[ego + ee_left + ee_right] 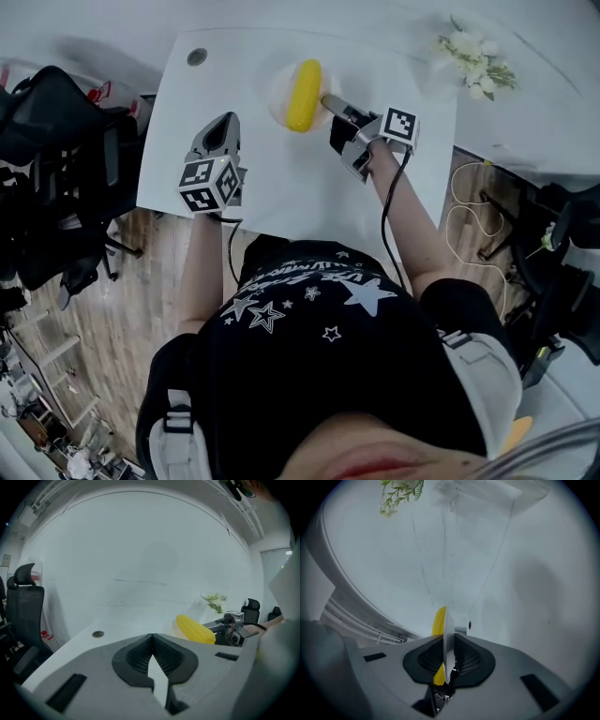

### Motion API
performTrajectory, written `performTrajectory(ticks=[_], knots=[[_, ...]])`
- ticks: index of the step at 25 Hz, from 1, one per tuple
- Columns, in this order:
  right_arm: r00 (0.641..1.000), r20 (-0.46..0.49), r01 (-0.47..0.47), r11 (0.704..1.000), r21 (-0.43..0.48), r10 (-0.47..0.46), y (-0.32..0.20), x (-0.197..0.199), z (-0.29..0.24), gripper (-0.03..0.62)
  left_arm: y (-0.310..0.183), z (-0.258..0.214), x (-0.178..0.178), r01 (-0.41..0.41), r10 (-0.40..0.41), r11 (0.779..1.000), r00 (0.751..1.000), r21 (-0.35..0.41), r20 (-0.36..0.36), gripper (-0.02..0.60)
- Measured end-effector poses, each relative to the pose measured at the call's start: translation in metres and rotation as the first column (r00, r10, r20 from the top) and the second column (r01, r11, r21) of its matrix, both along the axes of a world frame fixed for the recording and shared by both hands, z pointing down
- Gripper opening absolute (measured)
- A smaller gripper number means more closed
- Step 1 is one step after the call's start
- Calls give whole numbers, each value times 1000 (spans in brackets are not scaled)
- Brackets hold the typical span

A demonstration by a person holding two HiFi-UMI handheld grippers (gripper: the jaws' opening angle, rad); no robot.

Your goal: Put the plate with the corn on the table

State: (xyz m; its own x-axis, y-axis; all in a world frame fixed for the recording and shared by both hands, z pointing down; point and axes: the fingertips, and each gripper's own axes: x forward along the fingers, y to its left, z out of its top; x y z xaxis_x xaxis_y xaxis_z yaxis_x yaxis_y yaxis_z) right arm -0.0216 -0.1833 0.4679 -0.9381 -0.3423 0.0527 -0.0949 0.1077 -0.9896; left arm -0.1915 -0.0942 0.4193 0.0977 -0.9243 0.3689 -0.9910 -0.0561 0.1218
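Observation:
A yellow corn cob (303,94) lies on a pale plate (277,94) at the far middle of the white table (281,187). My right gripper (330,101) is shut on the plate's right rim. In the right gripper view the plate (446,641) stands edge-on between the pads, with the corn (439,620) behind it. Whether the plate rests on the table or hangs just above it I cannot tell. My left gripper (225,120) hovers over the table's left half, shut and holding nothing. The left gripper view shows the corn (194,629) and the right gripper (225,626) ahead to the right.
A round cable hole (196,56) sits near the table's far left corner. White flowers (476,56) lie at the far right by the wall. Black office chairs (56,187) crowd the left side. Loose cables (469,216) lie on the floor to the right.

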Motion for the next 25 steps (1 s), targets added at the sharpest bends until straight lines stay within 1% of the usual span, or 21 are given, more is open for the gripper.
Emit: performTrajectory(ticks=[5, 10, 16, 21, 25], knots=[[999, 0, -34, 998, -61, 34, -15, 0, 13, 38, -27, 6, 5, -39, 39, 999, 999, -23, 1, 6], [998, -8, -59, 996, -69, 59, -27, -9, 20, 40, -49, 19, 2, -82, 82, 996, 997, -41, -6, 6], [994, -18, -107, 992, -65, 106, -45, -29, 32, 40, -78, 36, -18, -138, 137, 988, 990, -72, -28, 6], [991, -27, -130, 989, -66, 129, -61, -44, 46, 40, -109, 47, -34, -173, 171, 982, 985, -81, -36, 6], [989, -40, -146, 986, -75, 144, -72, -57, 61, 40, -129, 57, -46, -196, 191, 977, 980, -87, -57, 6]])
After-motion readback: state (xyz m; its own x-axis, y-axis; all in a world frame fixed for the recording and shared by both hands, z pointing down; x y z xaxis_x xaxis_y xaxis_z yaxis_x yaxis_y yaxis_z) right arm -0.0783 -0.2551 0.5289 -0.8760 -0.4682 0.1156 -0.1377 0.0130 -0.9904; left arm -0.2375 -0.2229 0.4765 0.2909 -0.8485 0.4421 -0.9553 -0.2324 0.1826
